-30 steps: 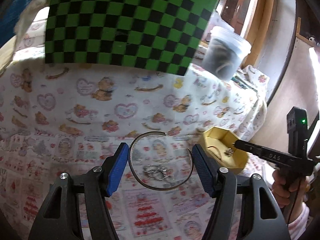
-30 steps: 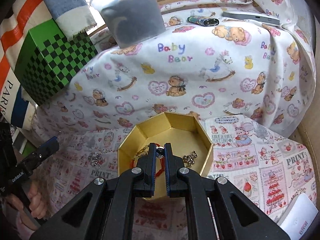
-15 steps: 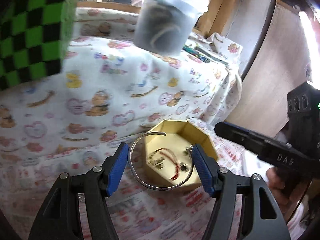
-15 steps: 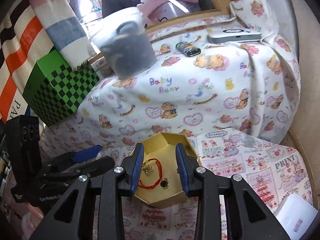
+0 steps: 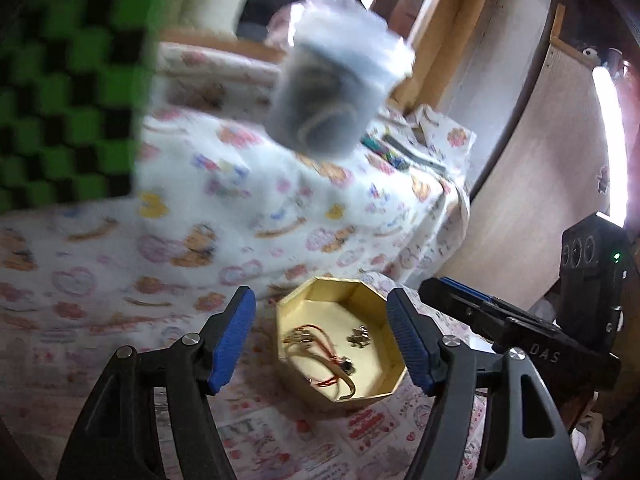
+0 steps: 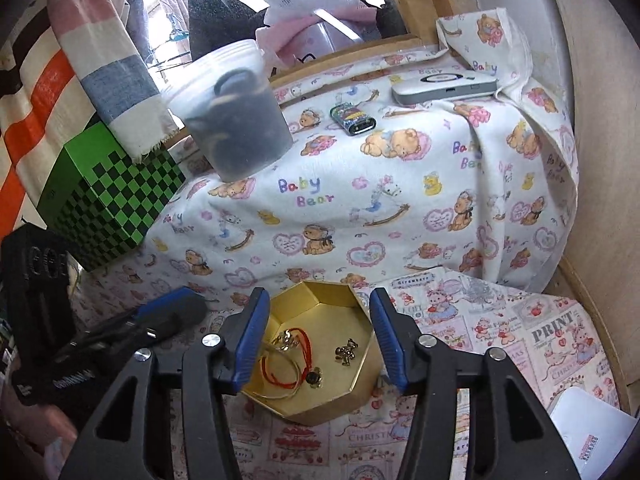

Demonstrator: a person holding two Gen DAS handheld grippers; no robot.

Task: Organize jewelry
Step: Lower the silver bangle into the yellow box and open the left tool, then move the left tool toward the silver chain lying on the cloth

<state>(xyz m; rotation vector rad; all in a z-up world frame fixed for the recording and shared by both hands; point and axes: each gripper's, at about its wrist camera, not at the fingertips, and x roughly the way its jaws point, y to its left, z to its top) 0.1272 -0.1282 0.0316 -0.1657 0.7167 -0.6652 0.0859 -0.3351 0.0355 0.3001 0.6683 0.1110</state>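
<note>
Since the bangle [image 6: 280, 364], red cord [image 6: 294, 356] and charms [image 6: 346, 352] are collected inside the gold octagonal box [image 6: 362, 390], both the left gripper [image 5: 320, 340] and right gripper [image 6: 314, 338] are held above it, jaws just opened, parted and empty.

surface: printed cloth [image 6: 400, 208] | on it: gold octagonal box [image 6: 352, 390], green checkered box [image 6: 116, 204]
</note>
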